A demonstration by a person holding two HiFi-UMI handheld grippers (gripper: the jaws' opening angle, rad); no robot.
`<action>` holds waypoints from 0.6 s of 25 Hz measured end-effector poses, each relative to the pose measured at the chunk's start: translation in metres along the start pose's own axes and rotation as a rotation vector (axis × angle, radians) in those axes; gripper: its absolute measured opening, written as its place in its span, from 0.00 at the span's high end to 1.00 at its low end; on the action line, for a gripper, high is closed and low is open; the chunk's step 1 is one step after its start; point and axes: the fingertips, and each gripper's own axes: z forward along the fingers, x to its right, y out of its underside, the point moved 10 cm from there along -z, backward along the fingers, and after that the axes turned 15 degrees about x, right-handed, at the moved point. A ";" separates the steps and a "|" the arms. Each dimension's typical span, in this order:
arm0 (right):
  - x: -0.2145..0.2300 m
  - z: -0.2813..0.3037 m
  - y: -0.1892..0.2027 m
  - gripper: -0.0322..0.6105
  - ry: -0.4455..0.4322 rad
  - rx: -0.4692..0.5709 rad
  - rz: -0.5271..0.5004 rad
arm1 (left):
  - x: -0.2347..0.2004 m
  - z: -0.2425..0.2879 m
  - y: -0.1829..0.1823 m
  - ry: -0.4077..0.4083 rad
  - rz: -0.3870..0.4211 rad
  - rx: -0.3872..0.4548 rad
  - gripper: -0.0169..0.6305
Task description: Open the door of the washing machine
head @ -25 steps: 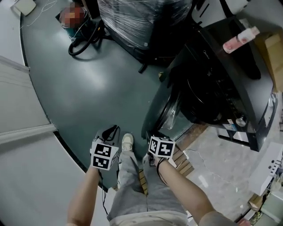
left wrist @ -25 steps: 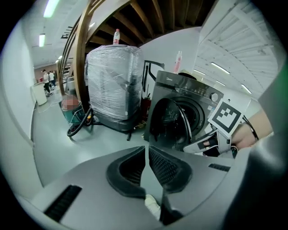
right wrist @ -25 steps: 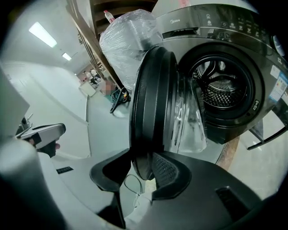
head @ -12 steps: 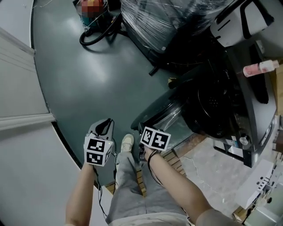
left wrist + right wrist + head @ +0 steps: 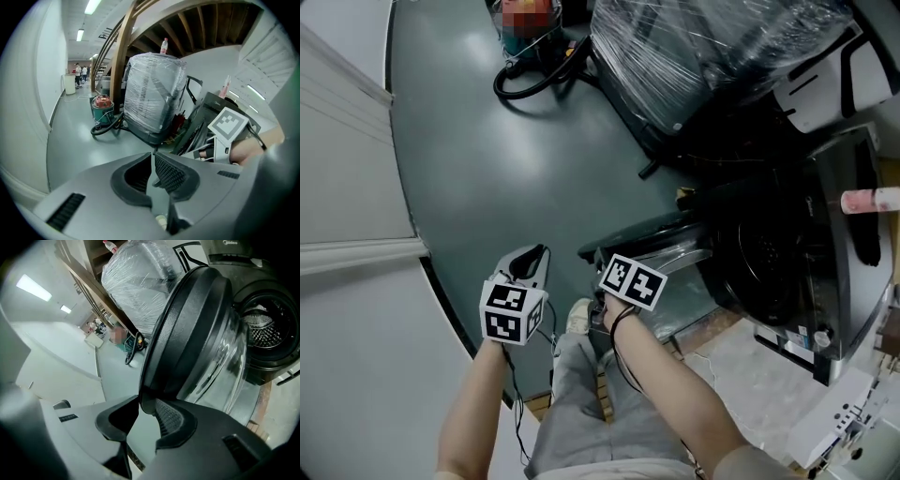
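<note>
Right hand-held gripper is clamped on the door at its lower rim, and the dark rim sits between the two pads. In the head view the same right hand-held gripper meets the free edge of the door, low and just ahead of the person's shoe. Left hand-held gripper has its jaw tips together with nothing between them. It hangs free over the floor, beside the right one and not touching the door; in the head view it is at. The door stands swung well out from the washer, hinged on the far side, with the glass bowl facing the drum. The washer mouth is uncovered and the perforated drum shows inside. A pink bottle lies on top of the washer. Beyond the door is a wrapped load, a big bulk in clear film, also seen at. Left of it is a vacuum, red over teal, with a black hose coiled on the floor. Far down the hall are people, too small to detail.
</note>
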 end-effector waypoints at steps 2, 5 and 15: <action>-0.010 0.013 -0.008 0.75 -0.009 0.004 0.020 | -0.011 0.008 -0.010 0.010 -0.026 0.025 0.91; -0.023 0.032 -0.021 0.76 -0.012 0.018 0.064 | -0.027 0.019 -0.018 0.007 0.000 0.033 0.91; -0.052 0.077 -0.059 0.78 -0.038 0.064 0.144 | -0.054 0.041 -0.036 -0.041 -0.043 0.044 0.91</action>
